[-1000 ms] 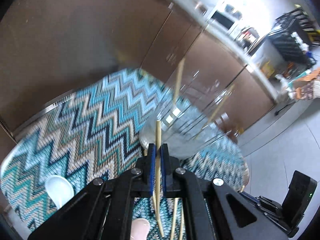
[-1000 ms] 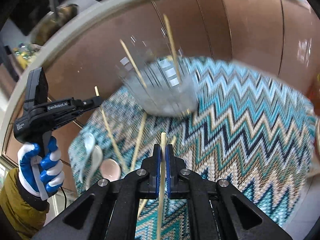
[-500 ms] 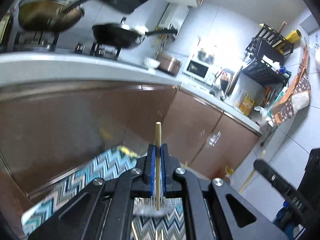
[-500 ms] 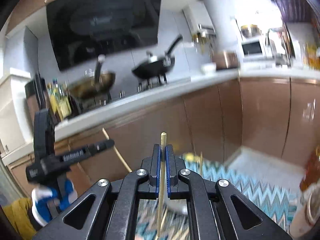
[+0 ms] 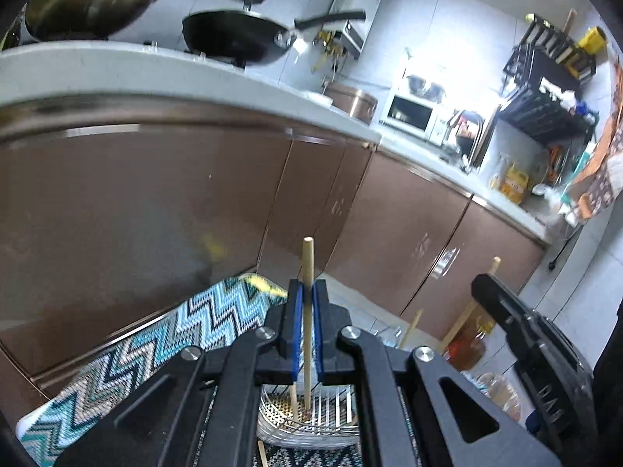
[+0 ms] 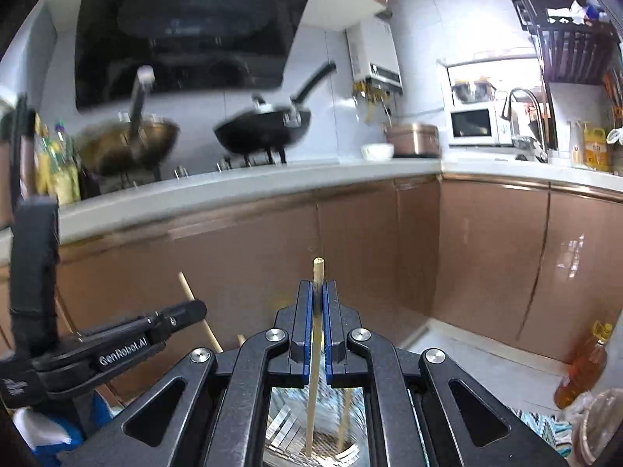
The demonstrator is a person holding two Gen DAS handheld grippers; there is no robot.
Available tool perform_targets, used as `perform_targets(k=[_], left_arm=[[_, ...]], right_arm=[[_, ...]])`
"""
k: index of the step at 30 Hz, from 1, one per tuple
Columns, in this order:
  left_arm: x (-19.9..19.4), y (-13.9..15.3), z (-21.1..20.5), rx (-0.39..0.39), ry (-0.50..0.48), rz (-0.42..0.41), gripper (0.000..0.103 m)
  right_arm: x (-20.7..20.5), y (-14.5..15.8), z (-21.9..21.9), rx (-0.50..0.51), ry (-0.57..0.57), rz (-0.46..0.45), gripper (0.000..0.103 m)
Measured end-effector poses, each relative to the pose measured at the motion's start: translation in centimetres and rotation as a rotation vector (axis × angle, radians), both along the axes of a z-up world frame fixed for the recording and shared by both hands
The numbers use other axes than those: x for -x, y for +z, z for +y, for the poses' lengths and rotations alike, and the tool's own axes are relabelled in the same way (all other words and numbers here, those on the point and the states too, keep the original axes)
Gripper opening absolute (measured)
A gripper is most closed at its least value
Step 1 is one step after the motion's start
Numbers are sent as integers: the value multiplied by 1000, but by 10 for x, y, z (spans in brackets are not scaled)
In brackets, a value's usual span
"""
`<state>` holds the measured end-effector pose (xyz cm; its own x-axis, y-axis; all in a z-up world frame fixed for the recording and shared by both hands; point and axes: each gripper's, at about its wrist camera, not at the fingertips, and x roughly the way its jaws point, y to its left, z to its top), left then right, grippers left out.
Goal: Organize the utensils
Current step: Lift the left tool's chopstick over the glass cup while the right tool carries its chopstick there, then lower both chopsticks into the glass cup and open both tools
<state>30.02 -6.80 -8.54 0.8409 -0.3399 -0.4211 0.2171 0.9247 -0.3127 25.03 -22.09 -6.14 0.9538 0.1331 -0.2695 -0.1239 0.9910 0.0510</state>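
My left gripper is shut on a wooden chopstick held upright, its lower end inside a clear utensil holder below the jaws. Another chopstick stands in that holder. My right gripper is shut on a second wooden chopstick, also upright, its lower end reaching into the same holder. The right gripper's body shows at the right of the left wrist view. The left gripper's body shows at the left of the right wrist view.
A zigzag-patterned mat covers the table. Brown kitchen cabinets and a white counter with pans stand behind. A bottle of oil stands on the floor at right.
Both grippers have tilted up from looking down at the mat to level, each turning its chopstick upright over the holder. The lower ends now sit inside the holder.
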Motion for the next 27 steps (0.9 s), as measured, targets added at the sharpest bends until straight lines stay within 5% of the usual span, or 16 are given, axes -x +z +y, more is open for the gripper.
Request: perform_targets(k=[4,7,10,14,27], left_arm=[[0,-23,-5,-6,-19,17,7],[7,-22,0,1,-42,10,7],[21,-2,5,-14,-56,-10,12],[51,31,18,-36,-62,-75,44],[157,96,88,-68,-34,-178,51]], right_arm=[[-3,-27,3,48,-11,49,7],[6,-26,0,50,-17,51,26],[20,-12,-2,46,-23,28,29],[49,16,-3,43,-24,-8,29],[151,60,7,2,5,11,35]])
